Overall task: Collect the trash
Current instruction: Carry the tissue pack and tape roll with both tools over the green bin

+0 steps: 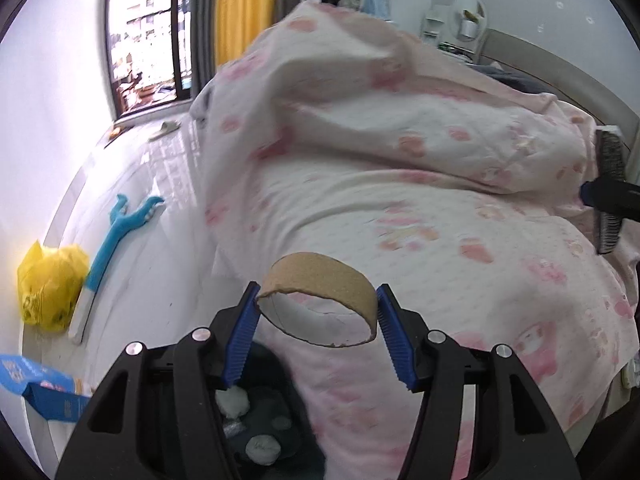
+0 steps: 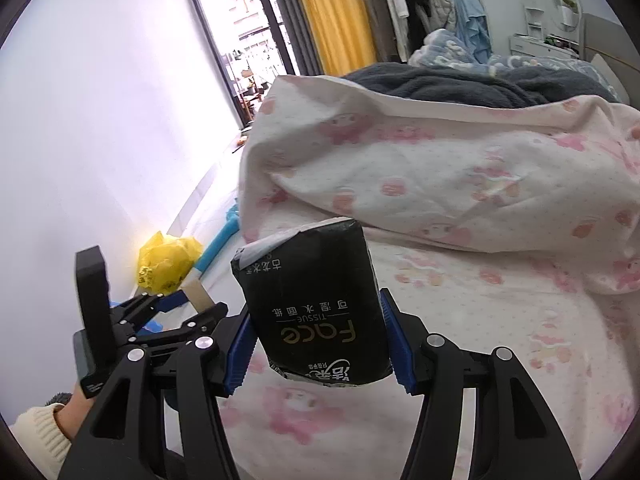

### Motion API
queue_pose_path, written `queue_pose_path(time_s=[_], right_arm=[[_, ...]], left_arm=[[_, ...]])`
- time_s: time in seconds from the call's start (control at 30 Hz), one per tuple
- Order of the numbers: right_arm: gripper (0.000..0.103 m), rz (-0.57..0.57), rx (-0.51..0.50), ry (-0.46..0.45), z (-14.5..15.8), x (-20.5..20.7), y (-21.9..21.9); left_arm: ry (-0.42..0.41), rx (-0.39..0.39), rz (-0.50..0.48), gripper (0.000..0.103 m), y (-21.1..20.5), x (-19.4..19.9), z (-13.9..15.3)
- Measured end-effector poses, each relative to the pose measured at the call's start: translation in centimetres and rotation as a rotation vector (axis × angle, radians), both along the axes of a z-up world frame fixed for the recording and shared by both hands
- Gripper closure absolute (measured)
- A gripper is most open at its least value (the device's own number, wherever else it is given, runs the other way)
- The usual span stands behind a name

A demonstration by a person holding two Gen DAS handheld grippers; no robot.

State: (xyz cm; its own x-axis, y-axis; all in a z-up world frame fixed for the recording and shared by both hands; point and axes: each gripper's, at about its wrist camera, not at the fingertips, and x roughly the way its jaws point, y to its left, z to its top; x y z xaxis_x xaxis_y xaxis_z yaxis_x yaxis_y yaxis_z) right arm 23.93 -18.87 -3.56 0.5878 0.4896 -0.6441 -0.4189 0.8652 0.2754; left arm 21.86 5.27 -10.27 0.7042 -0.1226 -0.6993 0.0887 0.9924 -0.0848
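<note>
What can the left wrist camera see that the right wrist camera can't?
Only the left wrist view shows the dark bin with white tissue balls inside, below the left gripper, which holds a cardboard tube. Only the right wrist view shows the black tissue pack clamped in the right gripper, and the gray blanket. Both show the pink-patterned quilt, the yellow bag and the yellow curtain.

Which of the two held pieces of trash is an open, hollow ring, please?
The cardboard tube in the left gripper; the right gripper holds a black tissue pack.
</note>
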Motion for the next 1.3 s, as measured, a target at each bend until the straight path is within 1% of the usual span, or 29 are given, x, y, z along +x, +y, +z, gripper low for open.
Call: queue_pose_path(time_s=[0.13,0.27,0.6,0.8,0.9,0.97,1.07,1.13,1.3], right_arm=[[0.044,0.025,0.001,0.007,0.1,-0.6,2.1],[0.044,0.055,-0.004,0.012,0.0,-1.1,4.5],[0.044,0.145,-0.040,0.026,-0.9,-1.9,11.0],[0.044,0.190,-0.072,0.068,-2.6,-1.7,14.6],[0.044,0.223,-0.092,0.094,-3.6,-1.8,16.8],[0.044,0.237,-0.105,0.103,-4.1,-1.8,18.0],[0.044,0.253,-0.117,0.124,-4.9,-1.8,19.8],[0.044,0.259,-0.132,0.149,-5.9,-1.6,20.9],[0.044,0.273,-0.185,0.223,-8.9,-1.2,23.6]], left_arm=[[0.043,-0.016,0.044,0.042,2.5,-0.4,-1.1],[0.111,-0.015,0.076,0.042,4.4,-0.6,-2.7],[0.306,-0.030,0.149,0.042,9.0,-1.8,-8.4],[0.424,-0.026,0.148,0.041,10.9,-3.1,-11.3],[0.477,-0.038,0.134,0.039,11.8,-4.0,-12.5],[0.491,-0.030,0.125,0.034,12.4,-4.6,-12.9],[0.484,-0.033,0.108,0.029,13.0,-5.3,-12.7],[0.458,-0.029,0.100,0.024,13.6,-6.1,-12.0],[0.379,-0.015,0.127,0.020,15.3,-7.3,-10.2]])
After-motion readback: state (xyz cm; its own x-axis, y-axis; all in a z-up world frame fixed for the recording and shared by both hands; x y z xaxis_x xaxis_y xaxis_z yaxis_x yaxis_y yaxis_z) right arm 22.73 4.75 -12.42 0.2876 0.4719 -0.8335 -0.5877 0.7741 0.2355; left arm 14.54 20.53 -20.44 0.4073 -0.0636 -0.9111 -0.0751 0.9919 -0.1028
